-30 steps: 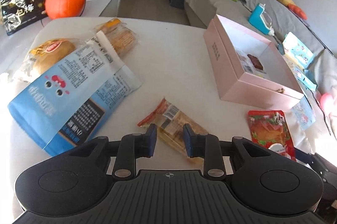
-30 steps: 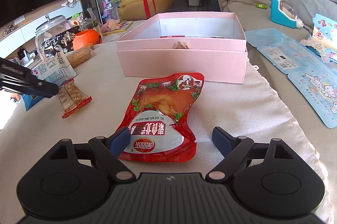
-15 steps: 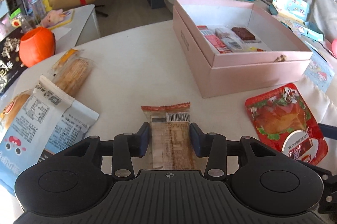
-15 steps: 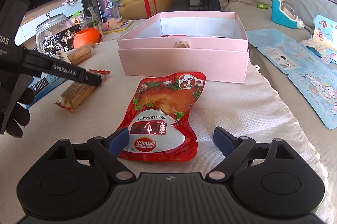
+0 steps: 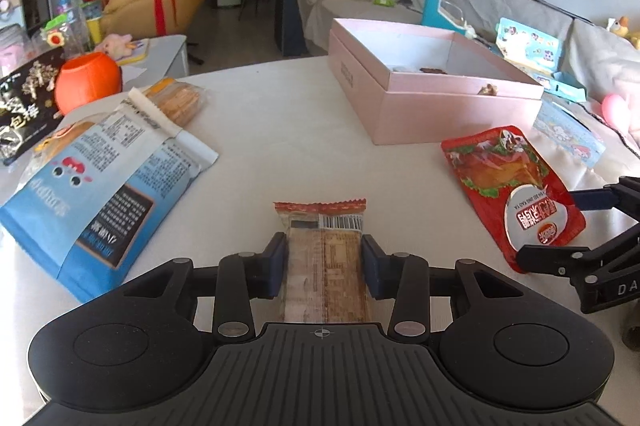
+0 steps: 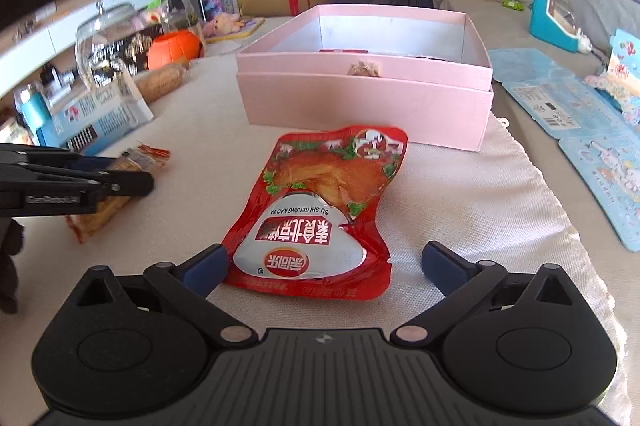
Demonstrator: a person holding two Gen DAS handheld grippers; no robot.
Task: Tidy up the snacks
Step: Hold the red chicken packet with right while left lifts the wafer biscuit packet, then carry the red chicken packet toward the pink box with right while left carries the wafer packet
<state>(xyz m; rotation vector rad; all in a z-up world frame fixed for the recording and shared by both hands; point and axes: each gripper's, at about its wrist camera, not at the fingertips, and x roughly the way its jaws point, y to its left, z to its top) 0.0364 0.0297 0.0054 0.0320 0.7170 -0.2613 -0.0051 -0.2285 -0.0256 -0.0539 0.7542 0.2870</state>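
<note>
two grippers, one pink box, and five loose snack packs show on the white table [image 5: 280,130].

the left gripper [image 5: 324,260] has its blue pads pressed against both long sides of a brown snack bar [image 5: 326,258], clamped on it. the bar's long axis runs straight along the fingers toward 12 o'clock, its red crimped end and barcode pointing away from the camera, above the table.

the right gripper [image 6: 322,262] is spread wide and grips nothing. its fingers straddle the near end of a red pouch [image 6: 320,206], the left pad touching the pouch edge and the right pad well apart from it. the pouch lies flat on a cloth, long axis toward 1 o'clock, its white label end nearest the gripper.

the pink box [image 6: 364,94] stands open at 12 o'clock just beyond the pouch, with a few small packs inside.

in the left wrist view, at 10 o'clock lie a blue and white bag [image 5: 100,186], a bun pack partly under it, and a clear pack of biscuits [image 5: 180,98]. an orange pumpkin pot [image 5: 88,82] sits beyond them.
</note>
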